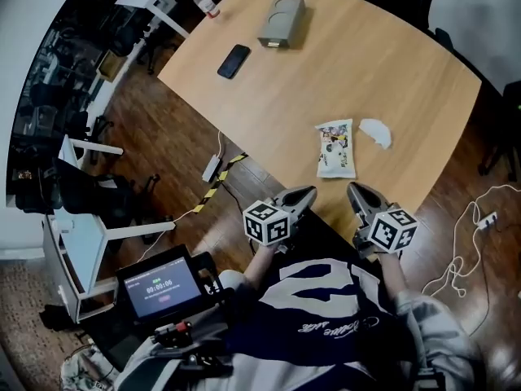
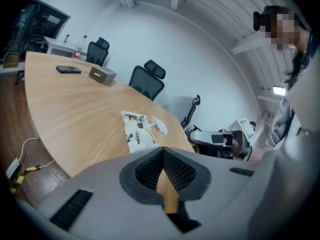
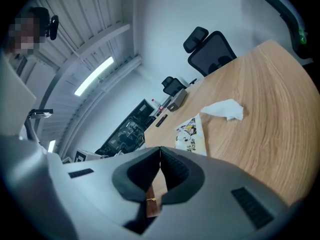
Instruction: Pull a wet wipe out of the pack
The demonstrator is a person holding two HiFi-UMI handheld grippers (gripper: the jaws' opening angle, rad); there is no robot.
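A white printed wet wipe pack (image 1: 336, 148) lies flat on the wooden table (image 1: 326, 72) near its front edge, also seen as the pack (image 2: 137, 131) and the pack (image 3: 192, 135). A crumpled white wipe (image 1: 376, 132) lies loose just right of it, the same wipe (image 3: 225, 109) (image 2: 159, 125). My left gripper (image 1: 304, 195) hovers at the table's near edge, short of the pack, shut and empty. My right gripper (image 1: 356, 191) hangs beside it, also shut with nothing between its jaws.
A black phone (image 1: 234, 61), a grey box (image 1: 282, 22) and a bottle (image 1: 203, 2) sit at the table's far side. Office chairs (image 2: 147, 80) stand beyond. Cables and a power strip (image 1: 212, 169) lie on the floor at left; a screen device (image 1: 161, 287) sits near the person's lap.
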